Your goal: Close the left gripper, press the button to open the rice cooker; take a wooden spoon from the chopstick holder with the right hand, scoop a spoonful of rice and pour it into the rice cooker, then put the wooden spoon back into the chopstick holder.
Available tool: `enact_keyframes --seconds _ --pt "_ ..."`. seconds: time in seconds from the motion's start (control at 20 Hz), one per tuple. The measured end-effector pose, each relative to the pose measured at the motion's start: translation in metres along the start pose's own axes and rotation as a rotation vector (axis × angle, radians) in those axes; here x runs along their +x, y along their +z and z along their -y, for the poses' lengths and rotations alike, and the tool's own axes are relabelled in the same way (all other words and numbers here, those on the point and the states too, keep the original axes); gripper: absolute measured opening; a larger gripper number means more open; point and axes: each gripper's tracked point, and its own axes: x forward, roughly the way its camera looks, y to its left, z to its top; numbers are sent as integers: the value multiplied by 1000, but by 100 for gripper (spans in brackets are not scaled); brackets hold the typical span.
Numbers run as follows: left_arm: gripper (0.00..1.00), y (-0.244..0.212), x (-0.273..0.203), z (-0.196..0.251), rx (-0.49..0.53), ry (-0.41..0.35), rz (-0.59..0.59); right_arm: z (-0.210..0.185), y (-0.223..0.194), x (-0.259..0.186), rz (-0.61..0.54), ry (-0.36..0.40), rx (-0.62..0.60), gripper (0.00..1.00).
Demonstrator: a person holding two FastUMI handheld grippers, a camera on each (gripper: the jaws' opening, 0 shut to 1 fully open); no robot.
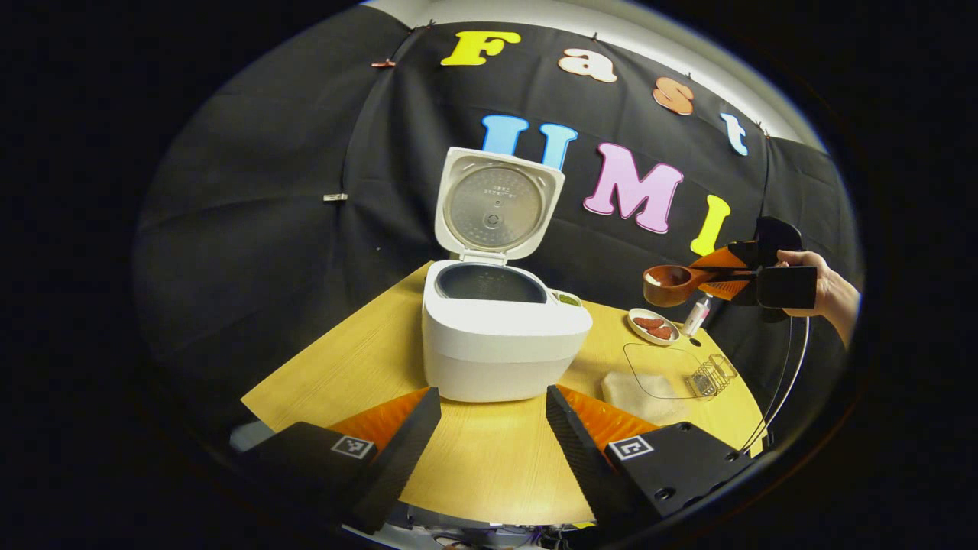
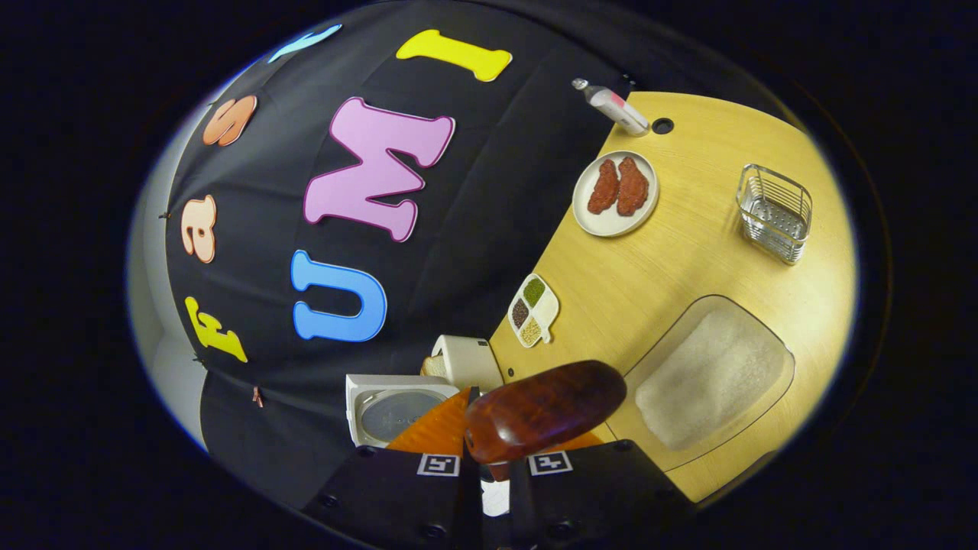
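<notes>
My right gripper (image 1: 752, 276) is clamped on the handle of the wooden spoon (image 1: 672, 284), both fingers pressing it, and I hold it in the air well to the side of the rice cooker (image 1: 497, 336). In the left gripper view the bowl of the spoon faces up with something pale in it, which I take to be rice; level carriage would keep it from spilling. In the right gripper view the spoon (image 2: 544, 411) looks glossy, dark reddish-brown, seen from its rounded underside.

My left gripper (image 1: 493, 428) hangs low before the cooker with its fingers spread apart and nothing between them, out of the spoon's path.

The cooker's lid (image 1: 498, 205) stands upright, the dark inner pot (image 1: 489, 283) exposed, so the button step looks done. The clear tray of rice (image 2: 714, 380) sits on the wooden table (image 2: 649, 283), the wire chopstick holder (image 2: 773, 212) beyond it. I judge the pour comes next.
</notes>
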Motion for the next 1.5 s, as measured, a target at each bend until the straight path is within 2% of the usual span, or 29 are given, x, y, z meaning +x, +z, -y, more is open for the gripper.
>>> enact_keyframes --seconds 0.15,0.45,0.65,0.9,1.0,1.2,1.5 --pt "96 10 -7 -16 -61 22 14 -29 -18 19 -29 27 -17 18" --pt "96 31 -22 -41 1 43 40 -74 -61 56 -55 60 -107 18" --pt "96 35 -29 -47 22 55 44 -88 -88 84 -21 59 -236 18" --pt "96 42 -37 -49 -151 30 44 -98 -132 115 -9 69 -547 18" --pt "95 41 -45 -55 -188 32 57 -104 -155 128 -24 78 -656 18" --pt "96 43 -51 -68 -192 49 80 -108 -180 145 2 89 -918 18" --pt "96 40 -53 -65 -142 29 87 -123 -223 171 67 170 -1337 18"
